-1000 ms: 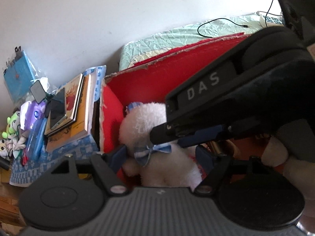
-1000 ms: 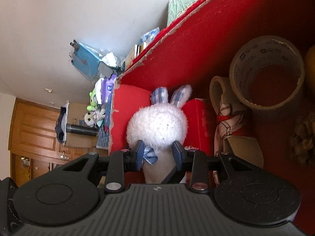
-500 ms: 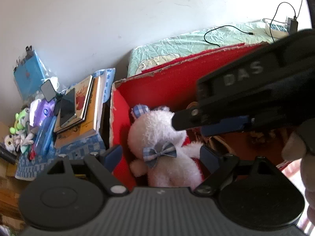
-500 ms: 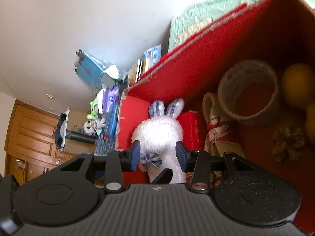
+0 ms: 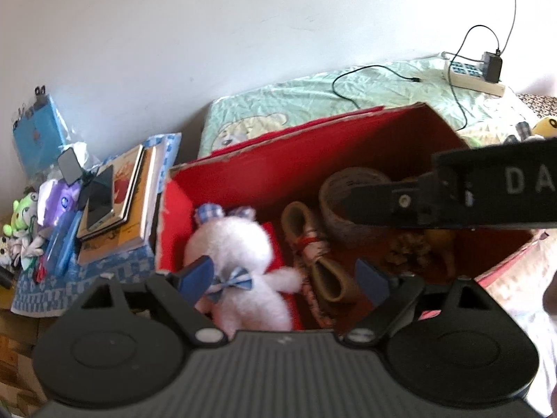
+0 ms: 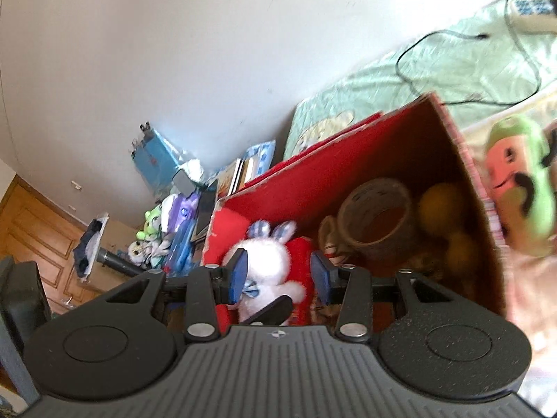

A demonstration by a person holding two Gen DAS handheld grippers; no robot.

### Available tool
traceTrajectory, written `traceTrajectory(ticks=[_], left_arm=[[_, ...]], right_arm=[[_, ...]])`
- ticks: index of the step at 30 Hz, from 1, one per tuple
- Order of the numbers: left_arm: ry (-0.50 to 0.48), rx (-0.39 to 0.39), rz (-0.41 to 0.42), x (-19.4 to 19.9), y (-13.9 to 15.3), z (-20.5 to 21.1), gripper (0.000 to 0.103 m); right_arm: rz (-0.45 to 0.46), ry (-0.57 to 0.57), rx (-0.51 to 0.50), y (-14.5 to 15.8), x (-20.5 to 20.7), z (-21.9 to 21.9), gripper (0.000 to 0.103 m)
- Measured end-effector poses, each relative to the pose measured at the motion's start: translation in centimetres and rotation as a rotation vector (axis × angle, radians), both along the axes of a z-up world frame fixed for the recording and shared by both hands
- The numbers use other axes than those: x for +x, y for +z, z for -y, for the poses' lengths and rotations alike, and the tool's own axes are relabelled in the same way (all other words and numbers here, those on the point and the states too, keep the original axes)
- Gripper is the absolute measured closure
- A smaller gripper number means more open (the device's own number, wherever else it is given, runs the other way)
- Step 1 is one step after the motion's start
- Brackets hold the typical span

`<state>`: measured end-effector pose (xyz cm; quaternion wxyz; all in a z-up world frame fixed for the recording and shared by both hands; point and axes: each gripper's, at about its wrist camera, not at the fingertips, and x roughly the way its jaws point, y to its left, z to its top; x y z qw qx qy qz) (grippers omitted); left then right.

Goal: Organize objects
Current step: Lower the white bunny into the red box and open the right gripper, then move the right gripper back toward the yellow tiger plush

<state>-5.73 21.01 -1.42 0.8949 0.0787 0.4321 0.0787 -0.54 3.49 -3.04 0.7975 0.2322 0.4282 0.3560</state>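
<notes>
Hovering over the red box [image 5: 313, 160], both grippers empty. Left gripper [image 5: 283, 277]: jaws spread wide, nothing between them, bunny [image 5: 240, 244] sits below and past the left pad in the lower centre of the left wrist view. Right gripper [image 6: 280, 275]: jaws parted about halfway, holding nothing; bunny [image 6: 268, 261] shows through the gap, lying in the box's left end on a red pack [image 6: 301, 257]. Right of the bunny in the box: rolled cloth [image 5: 313, 250], tape roll [image 6: 377, 221], yellow balls [image 6: 440, 202], pinecone [image 5: 405, 250]. Right gripper's body crosses the right side of the left wrist view. Books [image 5: 125, 195] with a phone [image 5: 101, 198] on top stack left of the box, outside it. Green plush [image 6: 518, 181], blurred, sits outside the box's right wall at the right wrist view's right edge.
</notes>
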Motion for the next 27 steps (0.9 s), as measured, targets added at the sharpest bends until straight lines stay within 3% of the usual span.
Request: traceTrajectory(ticks=[8, 27], left_arm=[[-0.004, 0.001, 0.01, 0.2, 1.0, 4.0, 0.013], [0.011, -0.032, -0.043, 2.4, 0.4, 16.4, 0.01]], right_arm=[[0.053, -0.014, -0.016, 0.7, -0.4, 4.2, 0.059], [0.078, -0.044, -0.09, 0.5, 0.7, 16.2, 0.059]])
